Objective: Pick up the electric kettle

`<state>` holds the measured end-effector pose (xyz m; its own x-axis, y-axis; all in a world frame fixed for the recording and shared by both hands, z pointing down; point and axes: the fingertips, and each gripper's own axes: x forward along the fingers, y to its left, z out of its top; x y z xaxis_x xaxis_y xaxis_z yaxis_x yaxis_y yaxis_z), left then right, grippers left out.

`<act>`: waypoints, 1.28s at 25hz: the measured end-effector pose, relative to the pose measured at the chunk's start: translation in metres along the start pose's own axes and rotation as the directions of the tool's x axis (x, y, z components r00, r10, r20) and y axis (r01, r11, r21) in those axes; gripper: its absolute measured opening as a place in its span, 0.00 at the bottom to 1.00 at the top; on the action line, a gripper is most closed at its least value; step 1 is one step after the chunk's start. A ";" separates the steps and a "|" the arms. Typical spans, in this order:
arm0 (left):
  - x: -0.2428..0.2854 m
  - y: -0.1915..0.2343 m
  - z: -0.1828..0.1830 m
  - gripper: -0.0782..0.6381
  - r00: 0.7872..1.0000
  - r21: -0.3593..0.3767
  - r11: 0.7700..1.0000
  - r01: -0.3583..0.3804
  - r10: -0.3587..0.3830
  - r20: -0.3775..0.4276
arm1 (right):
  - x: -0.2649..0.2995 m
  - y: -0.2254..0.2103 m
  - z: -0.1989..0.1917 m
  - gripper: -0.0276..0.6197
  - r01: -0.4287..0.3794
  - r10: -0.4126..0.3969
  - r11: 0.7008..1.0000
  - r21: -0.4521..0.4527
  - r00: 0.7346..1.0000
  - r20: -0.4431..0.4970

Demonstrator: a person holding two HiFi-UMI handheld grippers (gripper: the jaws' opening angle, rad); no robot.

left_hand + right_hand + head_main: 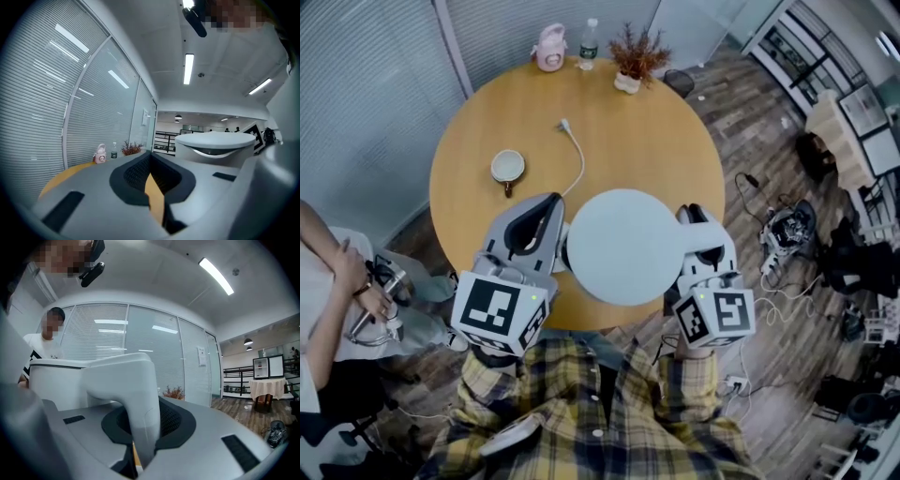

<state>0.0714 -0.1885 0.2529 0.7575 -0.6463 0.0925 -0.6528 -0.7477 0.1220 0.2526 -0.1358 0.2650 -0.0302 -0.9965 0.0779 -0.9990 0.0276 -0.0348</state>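
Below me a round wooden table (pixel 656 141) fills the middle of the head view. It stands on a dark plank floor (pixel 741 112) that runs to the right edge, where cables (pixel 773 281) lie tangled. Along the top and left I see glass walls with closed blinds (pixel 366 75). My left gripper view shows strip lights (pixel 188 68) in a white ceiling. At the far right of my right gripper view stands a cloth-covered table (pixel 263 389).

We see a round wooden tabletop (pixel 469 202). A cup (pixel 507 168) sits on its left side. At the far edge stand a pink bottle (pixel 549 48), a water bottle (pixel 589 44) and a small plant (pixel 634 58). A person (pixel 328 309) sits at the left.
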 end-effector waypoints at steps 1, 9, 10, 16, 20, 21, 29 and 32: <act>0.002 -0.004 0.000 0.11 1.000 0.002 1.000 0.008 -0.008 -0.001 | -0.003 -0.003 0.001 0.15 0.007 -0.007 1.000 0.001 1.000 0.001; 0.016 -0.020 0.000 0.11 0.999 0.010 0.999 0.043 -0.043 0.004 | -0.013 -0.021 0.005 0.15 0.037 -0.037 0.999 -0.002 0.999 0.010; 0.016 -0.022 -0.001 0.11 0.999 0.011 0.999 0.044 -0.044 0.003 | -0.014 -0.022 0.005 0.15 0.038 -0.038 0.999 -0.002 0.999 0.010; 0.015 -0.028 0.002 0.11 0.999 0.014 0.999 0.041 -0.041 0.000 | -0.019 -0.027 0.003 0.15 0.037 -0.038 0.999 0.021 0.999 0.008; 0.015 -0.023 0.001 0.11 1.000 0.013 0.999 0.031 -0.031 0.000 | -0.014 -0.024 0.002 0.15 0.031 -0.031 0.999 0.012 1.000 0.002; 0.016 -0.021 0.002 0.11 1.000 0.013 0.999 0.030 -0.030 -0.001 | -0.013 -0.023 0.002 0.15 0.030 -0.030 1.000 0.010 1.000 0.001; 0.017 -0.014 0.001 0.11 1.000 0.011 1.000 0.030 -0.030 0.001 | -0.007 -0.021 0.005 0.15 0.022 -0.022 1.000 0.017 1.000 0.002; 0.017 -0.015 0.000 0.11 1.000 0.009 1.000 0.026 -0.026 0.001 | -0.008 -0.023 0.005 0.15 0.021 -0.021 1.000 0.023 1.000 0.005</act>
<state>0.0943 -0.1883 0.2527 0.7744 -0.6265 0.0878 -0.6326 -0.7657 0.1159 0.2763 -0.1286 0.2599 -0.0086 -0.9972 0.0736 -0.9984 0.0045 -0.0558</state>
